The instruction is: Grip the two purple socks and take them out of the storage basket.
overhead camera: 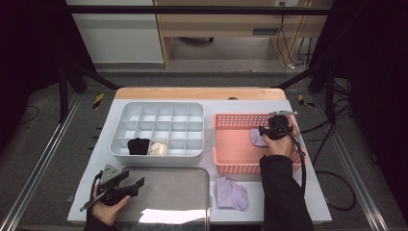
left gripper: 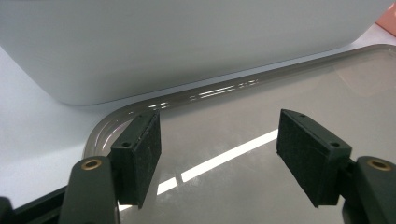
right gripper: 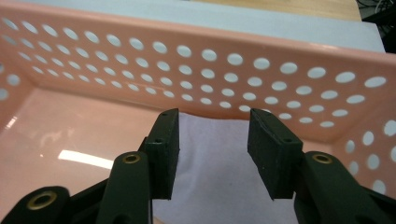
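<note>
My right gripper (overhead camera: 263, 131) reaches down into the pink perforated basket (overhead camera: 231, 144), near its far right corner. In the right gripper view its jaws (right gripper: 212, 140) stand apart over a pale lavender cloth (right gripper: 210, 182) that lies on the basket floor against the holed wall (right gripper: 233, 79); the pads are not pressing on it. The same cloth (overhead camera: 257, 138) shows in the high view. My left gripper (overhead camera: 136, 186) hovers open over the near left corner of a metal tray (overhead camera: 168, 192), nothing between its pads (left gripper: 140, 154).
A white divided organiser (overhead camera: 159, 125) sits behind the tray, with a black bundle (overhead camera: 138, 146) and a cream one (overhead camera: 158, 148) in its front cells. A second lavender cloth (overhead camera: 231, 193) lies on the table between tray and basket. The organiser's wall (left gripper: 187, 42) rises just beyond the left jaws.
</note>
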The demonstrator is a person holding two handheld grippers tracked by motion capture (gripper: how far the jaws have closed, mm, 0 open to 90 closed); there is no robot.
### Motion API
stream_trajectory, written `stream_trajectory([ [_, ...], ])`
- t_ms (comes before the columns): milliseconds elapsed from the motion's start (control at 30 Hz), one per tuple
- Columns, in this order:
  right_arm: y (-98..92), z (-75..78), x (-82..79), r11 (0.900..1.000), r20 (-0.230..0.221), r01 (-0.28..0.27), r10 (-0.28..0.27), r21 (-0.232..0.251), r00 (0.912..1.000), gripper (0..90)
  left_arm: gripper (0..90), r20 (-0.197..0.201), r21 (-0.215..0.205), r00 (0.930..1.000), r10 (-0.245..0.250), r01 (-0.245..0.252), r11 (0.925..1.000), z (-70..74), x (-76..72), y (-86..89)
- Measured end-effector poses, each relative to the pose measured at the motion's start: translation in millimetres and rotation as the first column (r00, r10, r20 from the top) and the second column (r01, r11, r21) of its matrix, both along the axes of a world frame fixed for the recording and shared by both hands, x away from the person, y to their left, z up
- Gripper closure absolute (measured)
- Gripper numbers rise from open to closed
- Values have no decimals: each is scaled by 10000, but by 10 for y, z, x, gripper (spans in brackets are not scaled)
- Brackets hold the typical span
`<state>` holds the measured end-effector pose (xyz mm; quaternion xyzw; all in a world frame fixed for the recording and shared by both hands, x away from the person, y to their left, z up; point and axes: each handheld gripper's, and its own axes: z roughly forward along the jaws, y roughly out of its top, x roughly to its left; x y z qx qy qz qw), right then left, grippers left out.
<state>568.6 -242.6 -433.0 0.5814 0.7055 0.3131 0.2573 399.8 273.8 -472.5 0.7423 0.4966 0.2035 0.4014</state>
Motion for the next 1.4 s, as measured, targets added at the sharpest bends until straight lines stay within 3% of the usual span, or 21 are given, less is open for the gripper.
stream_trajectory([
  [167, -4, -37, 20, 10000, -306, 8, -8, 21, 9995, 532, 303, -23, 4, 10000, -12, 12, 10000, -2, 2, 0],
  [200, -9, -74, 27, 10000, -586, -16, 16, -5, 9983, 538, 303, -12, 9, 10000, -21, 21, 10000, -2, 2, -2],
  [333, -41, -145, 24, 10000, -694, 57, -57, -2, 9976, 542, 303, 23, 4, 10000, 3, -3, 10000, 2, -1, 3],
  [567, -43, -215, 38, 9996, -1303, 290, -291, -32, 9911, 516, 303, 0, 34, 10000, -10, 10, 10000, 0, -3, -4],
  [800, -53, -265, 58, 9994, -1799, 291, -321, -193, 9832, 607, 303, -13, 30, 10000, -19, 19, 10000, -3, -1, -5],
  [933, -36, -276, 62, 9984, -1816, 264, -350, -491, 9827, 655, 303, -27, 30, 10000, -10, 10, 10000, -4, 2, -2],
  [967, -25, -283, 59, 9963, -1764, 219, -364, -835, 9836, 727, 303, -37, 52, 10000, -20, 20, 10000, -5, 2, -3],
  [1100, -23, -280, 58, 9948, -1760, 301, -469, -969, 9833, 795, 303, -24, 28, 10000, -15, 15, 10000, -2, -1, -2],
  [1200, -35, -264, 55, 9963, -1725, 316, -451, -803, 9840, 802, 303, -20, 21, 10000, -3, 3, 10000, 0, -2, 2],
  [1400, -64, -145, 18, 9999, -1115, 50, -64, -128, 9937, 802, 303, -11, -34, 10000, 23, -23, 10000, 3, 0, 6],
])
